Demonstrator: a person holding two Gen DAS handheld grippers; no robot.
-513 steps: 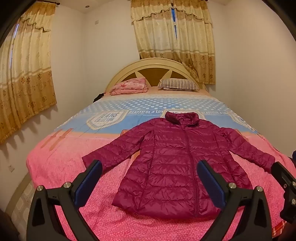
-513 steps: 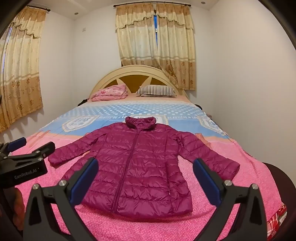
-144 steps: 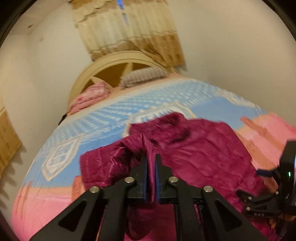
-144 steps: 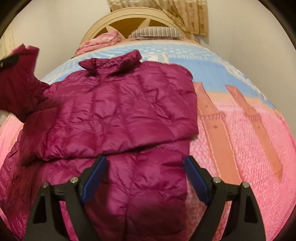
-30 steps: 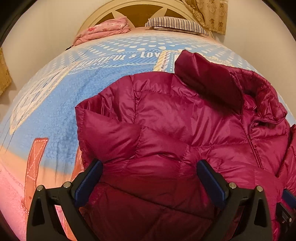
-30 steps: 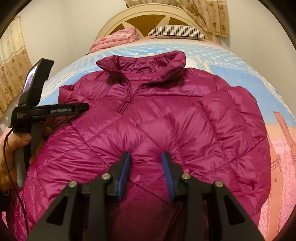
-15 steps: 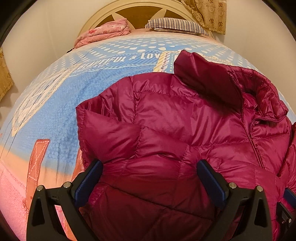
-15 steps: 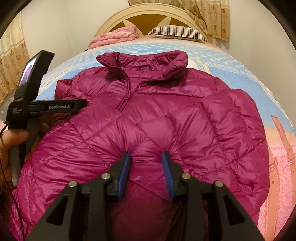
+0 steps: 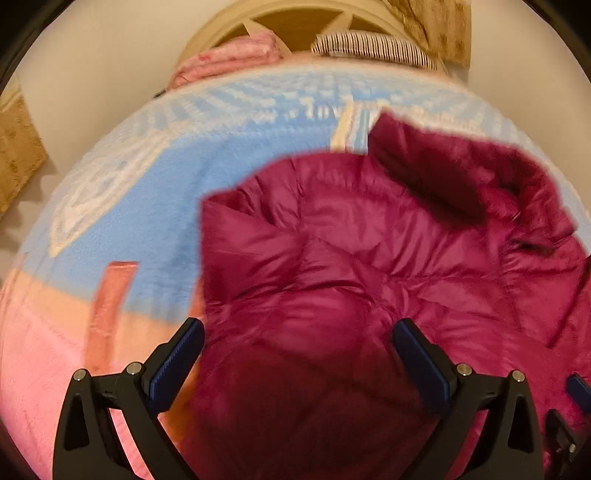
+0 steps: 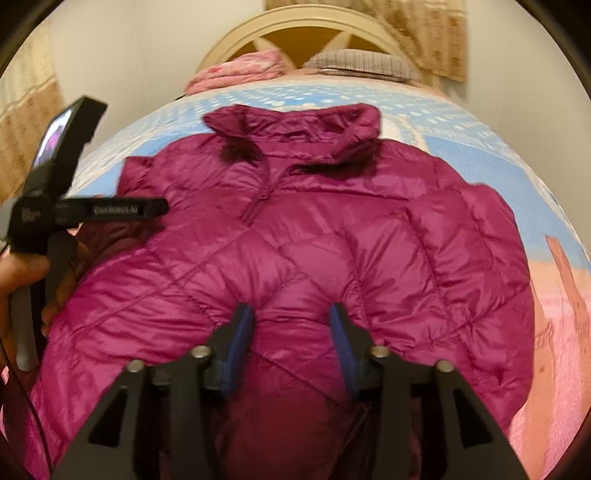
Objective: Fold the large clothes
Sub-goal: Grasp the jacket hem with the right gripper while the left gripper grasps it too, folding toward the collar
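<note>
My left hand-held gripper (image 9: pixel 297 356) hangs over the left edge of the jacket (image 10: pixel 295 236) with its jaws wide apart and nothing between the blue pads (image 9: pixel 176 360); the view from it is smeared. The jacket, a quilted magenta one, lies on the bed (image 10: pixel 480 122), on the blue part of the bedspread, its collar (image 10: pixel 291 123) towards the headboard (image 10: pixel 299 31) and its zip partly down from the collar. Both sleeves are folded in across the body, so the outline is a rounded block, and the lower part runs out of view under my tools.

My right hand-held gripper (image 10: pixel 291 332) sits low on the middle of the jacket. Its jaws have just been opening, and a puffy ridge of the quilting bulges up between them. The blue pads (image 10: pixel 236 338) stand beside that ridge; I cannot tell whether they still touch it.

From the right camera I see my left hand (image 10: pixel 22 273) around the grip of the left tool, which stands above the jacket's left edge. Beyond the jacket, a pink pillow (image 10: pixel 236 70) and a striped pillow (image 10: pixel 362 62) lie against the headboard.
</note>
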